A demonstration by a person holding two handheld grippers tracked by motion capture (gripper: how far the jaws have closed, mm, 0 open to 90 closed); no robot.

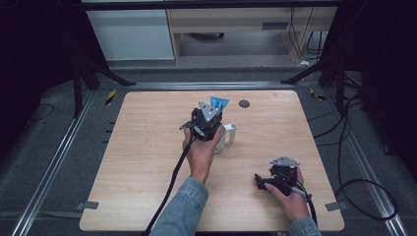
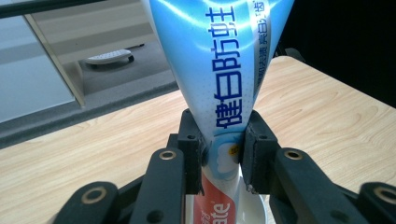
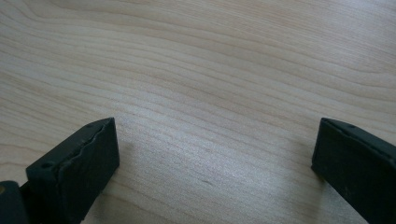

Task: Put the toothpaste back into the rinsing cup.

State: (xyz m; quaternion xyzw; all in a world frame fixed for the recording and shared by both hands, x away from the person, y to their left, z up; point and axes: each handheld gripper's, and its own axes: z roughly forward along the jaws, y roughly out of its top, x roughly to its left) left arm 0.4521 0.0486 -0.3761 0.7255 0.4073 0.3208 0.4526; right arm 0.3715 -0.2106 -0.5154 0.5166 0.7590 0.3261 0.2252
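My left gripper (image 2: pixel 222 156) is shut on a blue and white toothpaste tube (image 2: pixel 219 60) with a red lower part. The tube stands upright with its flat crimped end up, over the mouth of a white cup (image 2: pixel 252 210). From above, the left gripper (image 1: pixel 210 114) hangs over that white cup (image 1: pixel 227 135) near the table's middle, and the tube's blue end (image 1: pixel 218 103) pokes out past it. My right gripper (image 3: pixel 215 154) is open, its jaws wide apart over bare wood; it rests low at the front right of the table (image 1: pixel 278 178).
The wooden table (image 1: pixel 147 147) carries a small dark round disc (image 1: pixel 244 103) near its far edge. Black cables trail from both grippers toward the front edge. Beyond the table stand pale furniture and dark frame legs on a grey floor.
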